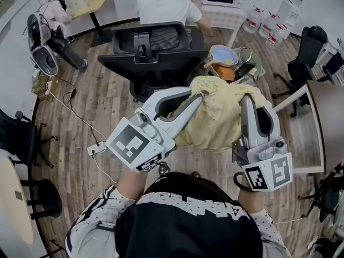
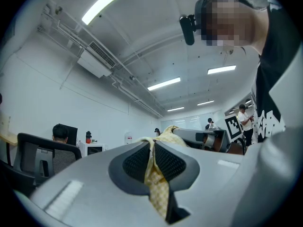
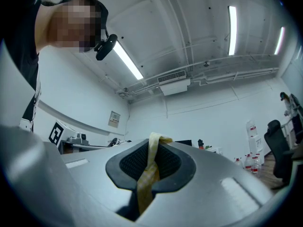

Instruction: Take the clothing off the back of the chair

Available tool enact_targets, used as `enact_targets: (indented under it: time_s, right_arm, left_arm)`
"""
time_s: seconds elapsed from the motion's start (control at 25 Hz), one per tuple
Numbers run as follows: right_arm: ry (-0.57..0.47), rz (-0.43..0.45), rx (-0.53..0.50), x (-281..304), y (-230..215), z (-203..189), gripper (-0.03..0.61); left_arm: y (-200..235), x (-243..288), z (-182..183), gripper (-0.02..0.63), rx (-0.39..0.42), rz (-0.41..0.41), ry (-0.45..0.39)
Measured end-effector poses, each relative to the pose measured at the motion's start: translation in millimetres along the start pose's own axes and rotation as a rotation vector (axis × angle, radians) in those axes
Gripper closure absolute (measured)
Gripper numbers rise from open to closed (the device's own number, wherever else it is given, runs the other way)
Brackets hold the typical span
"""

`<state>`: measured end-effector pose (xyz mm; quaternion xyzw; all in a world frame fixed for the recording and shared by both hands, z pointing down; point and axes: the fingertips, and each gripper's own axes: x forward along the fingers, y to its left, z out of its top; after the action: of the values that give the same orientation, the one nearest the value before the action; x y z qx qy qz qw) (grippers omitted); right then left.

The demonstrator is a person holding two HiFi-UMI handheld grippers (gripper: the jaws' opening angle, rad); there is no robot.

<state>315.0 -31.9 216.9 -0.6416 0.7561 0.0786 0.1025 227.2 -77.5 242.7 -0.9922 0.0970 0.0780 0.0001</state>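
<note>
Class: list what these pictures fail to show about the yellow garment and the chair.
- Head view: the yellow garment is bunched between the left hand-held gripper and the right hand-held gripper, so its type is unclear.
- Head view: its folds hide whether it touches the chair.
- Both gripper views: each gripper's body hides all but a pinched strip of the cloth.

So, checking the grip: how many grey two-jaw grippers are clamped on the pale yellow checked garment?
2. The grey left gripper pinches the pale yellow checked garment at its upper left; the grey right gripper pinches its right edge. None hidden.
</note>
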Motion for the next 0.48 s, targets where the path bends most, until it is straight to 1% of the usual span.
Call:
enact_targets:
  time_s: [0.48]
  right_arm:
    - [0.001, -0.002, -0.005, 0.3, -1.9, -0.3, 0.538]
  left_arm:
    - [0.1, 2.3, -0.8, 0.581, 0.000, -0.003, 0.001]
